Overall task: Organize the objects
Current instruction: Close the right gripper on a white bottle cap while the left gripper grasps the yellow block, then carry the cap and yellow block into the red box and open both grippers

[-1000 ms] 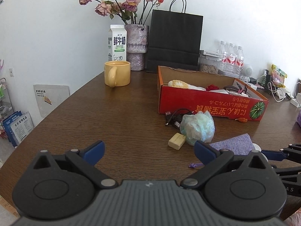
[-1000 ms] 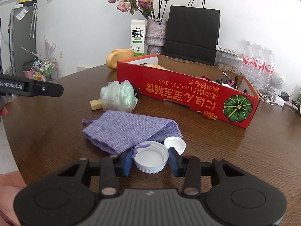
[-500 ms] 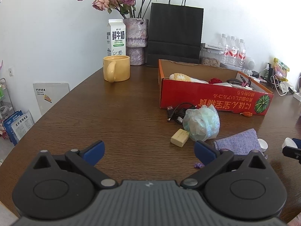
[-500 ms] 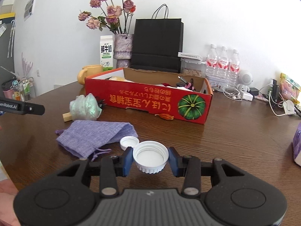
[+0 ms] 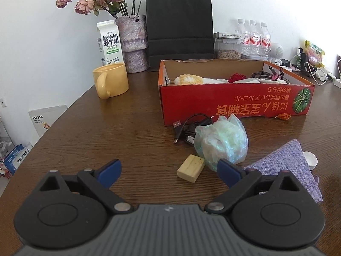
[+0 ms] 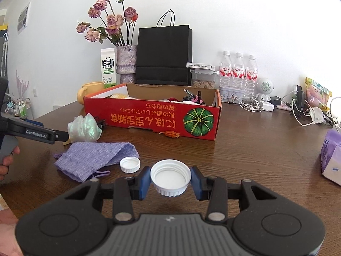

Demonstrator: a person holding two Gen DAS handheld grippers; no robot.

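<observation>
My right gripper point(image 6: 170, 180) clamps a white cap point(image 6: 170, 177) at lower centre; my left gripper point(image 5: 169, 168), jaws wide and just narrowing, holds nothing.

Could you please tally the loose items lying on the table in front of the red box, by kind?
White caps: 2 (one on the table, one in the right gripper)
Purple cloth pouch: 1
Crumpled plastic bag: 1
Black USB cable: 1
Tan block: 1
Orange dried flower: 1
Total: 7
</observation>
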